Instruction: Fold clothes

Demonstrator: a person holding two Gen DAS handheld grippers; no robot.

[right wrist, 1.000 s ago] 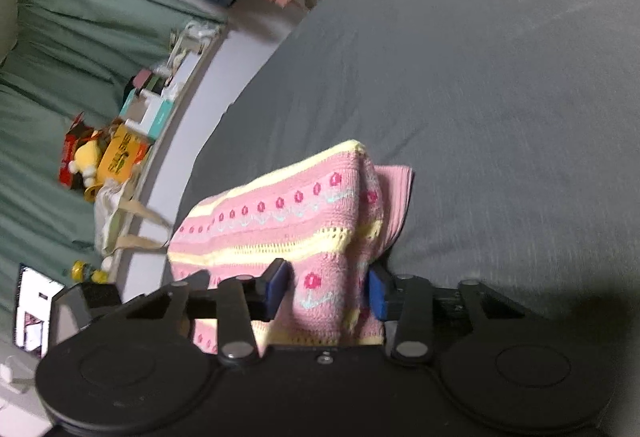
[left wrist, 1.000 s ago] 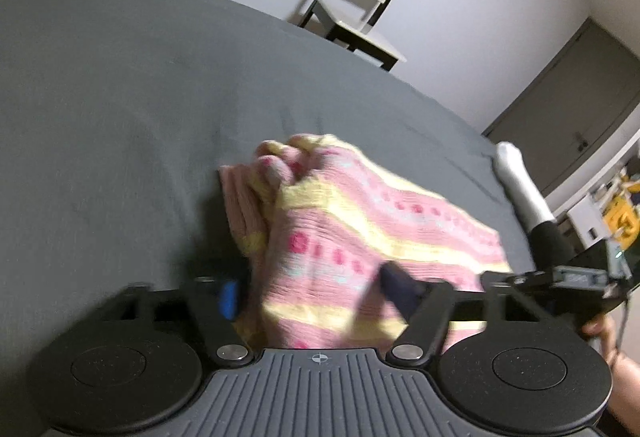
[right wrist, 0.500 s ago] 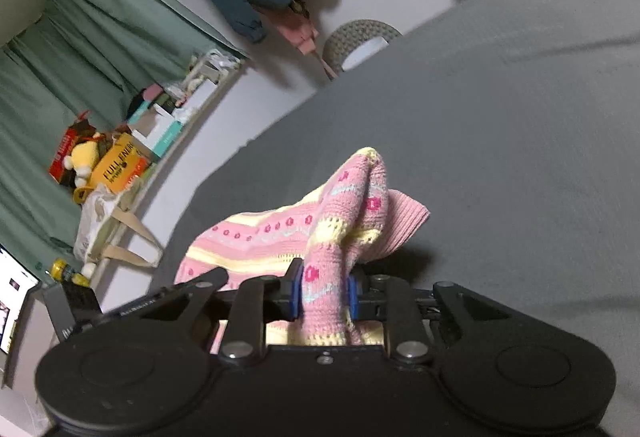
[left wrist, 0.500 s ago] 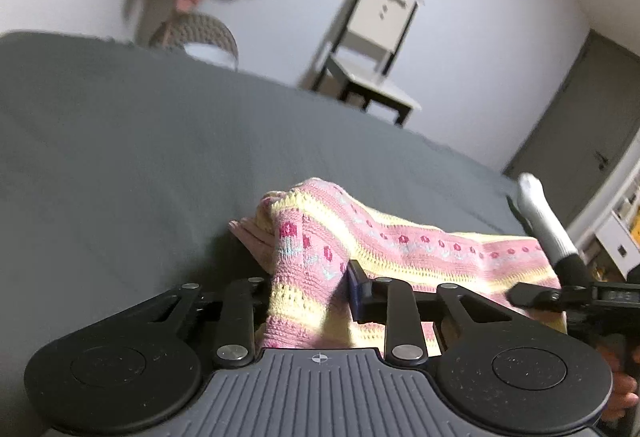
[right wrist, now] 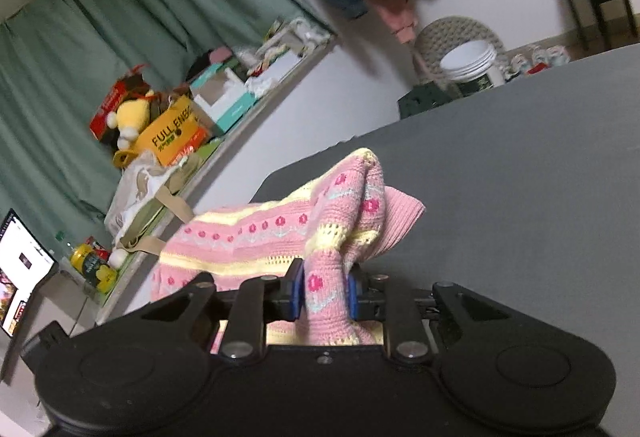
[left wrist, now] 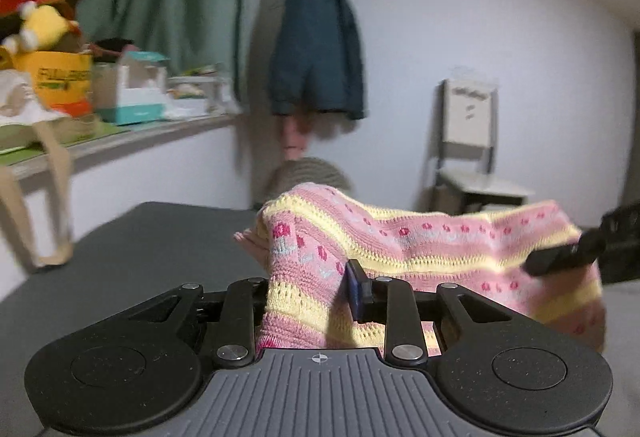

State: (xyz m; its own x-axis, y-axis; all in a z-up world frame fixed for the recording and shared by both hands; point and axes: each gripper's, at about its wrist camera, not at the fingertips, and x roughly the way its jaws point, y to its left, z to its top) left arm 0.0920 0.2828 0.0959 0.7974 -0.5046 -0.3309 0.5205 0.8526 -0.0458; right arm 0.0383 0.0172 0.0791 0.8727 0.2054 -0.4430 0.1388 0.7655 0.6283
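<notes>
Sweater (left wrist: 384, 249) pinched by both tongs, lifted above the grey surface (right wrist: 520, 197).
Left tongs (left wrist: 308, 293) and right tongs (right wrist: 323, 295) each clamp a bunched pink-and-yellow fold. A yellow box (right wrist: 174, 133) sits on the shelf (left wrist: 120, 141) before green curtains (right wrist: 120, 17); a coat (left wrist: 316, 37) hangs on the wall.

Knit garment (left wrist: 400, 249) above the bed (right wrist: 520, 177), chair (left wrist: 472, 141) behind, shelf (left wrist: 120, 141) at left

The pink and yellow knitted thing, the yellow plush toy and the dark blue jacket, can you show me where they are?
pink and yellow knitted garment (left wrist: 404, 241), left wrist view, on its spread striped middle.
yellow plush toy (right wrist: 130, 117), right wrist view, on its body, up on the shelf.
dark blue jacket (left wrist: 316, 37), left wrist view, on its hanging back.
</notes>
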